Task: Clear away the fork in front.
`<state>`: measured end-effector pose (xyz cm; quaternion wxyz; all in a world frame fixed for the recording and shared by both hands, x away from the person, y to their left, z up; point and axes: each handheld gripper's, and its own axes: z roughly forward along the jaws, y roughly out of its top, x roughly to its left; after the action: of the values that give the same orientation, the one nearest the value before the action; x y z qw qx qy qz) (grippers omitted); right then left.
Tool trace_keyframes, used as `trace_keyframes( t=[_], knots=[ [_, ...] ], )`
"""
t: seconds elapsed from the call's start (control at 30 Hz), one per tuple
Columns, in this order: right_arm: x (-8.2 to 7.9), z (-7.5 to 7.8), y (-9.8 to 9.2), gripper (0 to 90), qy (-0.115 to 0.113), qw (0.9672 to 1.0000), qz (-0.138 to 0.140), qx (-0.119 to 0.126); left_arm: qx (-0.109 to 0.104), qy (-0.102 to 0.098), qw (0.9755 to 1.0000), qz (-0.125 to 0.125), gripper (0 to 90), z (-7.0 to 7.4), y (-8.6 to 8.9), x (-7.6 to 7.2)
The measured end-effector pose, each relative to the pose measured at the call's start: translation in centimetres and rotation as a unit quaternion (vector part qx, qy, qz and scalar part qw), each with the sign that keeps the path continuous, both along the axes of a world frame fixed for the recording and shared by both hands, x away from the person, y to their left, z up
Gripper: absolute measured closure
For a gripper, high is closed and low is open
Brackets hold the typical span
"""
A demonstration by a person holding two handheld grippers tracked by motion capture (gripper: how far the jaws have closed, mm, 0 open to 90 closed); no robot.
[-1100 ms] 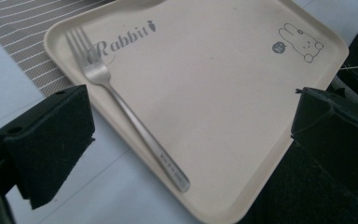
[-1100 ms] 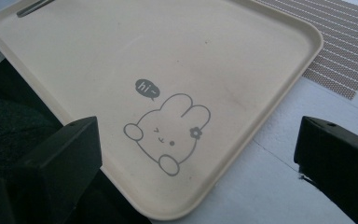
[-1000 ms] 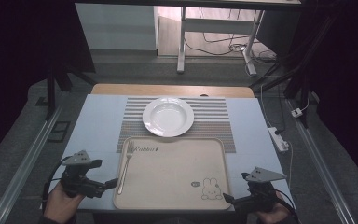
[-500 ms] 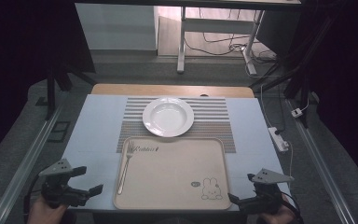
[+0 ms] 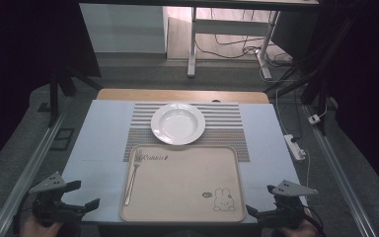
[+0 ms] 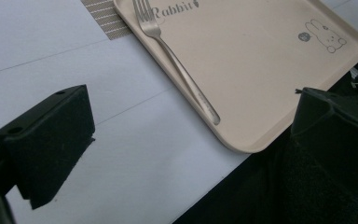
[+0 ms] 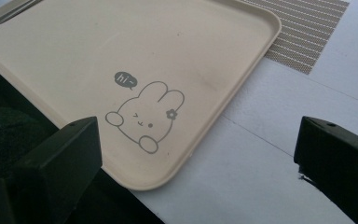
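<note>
Tools, left (image 5: 86,206) and right (image 5: 256,213), spread wide, empty; plate (image 5: 178,123) in high view; fork (image 6: 177,65) on tray (image 6: 270,56).

Dim room, grey floor (image 5: 24,128), desk legs (image 5: 192,44) beyond.

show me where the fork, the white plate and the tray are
fork (image 5: 132,178), high view, middle of its handle, lying on the tray's left side
white plate (image 5: 177,123), high view, centre of its bowl, on the striped mat
tray (image 5: 187,182), high view, bare middle of its floor
</note>
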<state>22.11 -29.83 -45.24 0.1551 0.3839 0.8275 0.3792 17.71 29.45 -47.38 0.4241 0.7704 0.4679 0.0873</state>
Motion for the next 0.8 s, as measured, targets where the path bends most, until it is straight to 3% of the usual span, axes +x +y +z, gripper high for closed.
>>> trace_keyframes(
  t=[0.47,0.6,0.8],
  knots=[
    [-0.5,0.1,-1.0,1.1,0.001,0.9999,-0.015,0.002,0.002,0.013,0.9999,0.010,0.0,-0.2,0.9,-0.7],
    [-0.6,0.1,-1.1,1.1,0.009,0.9998,-0.020,-0.001,0.015,0.028,0.9995,0.003,0.5,-0.3,0.8,-0.9],
    [-0.7,0.1,-1.3,1.3,0.020,0.9995,-0.024,-0.003,0.028,0.035,0.9990,-0.003,0.5,-0.3,0.6,-0.9]
  ],
)
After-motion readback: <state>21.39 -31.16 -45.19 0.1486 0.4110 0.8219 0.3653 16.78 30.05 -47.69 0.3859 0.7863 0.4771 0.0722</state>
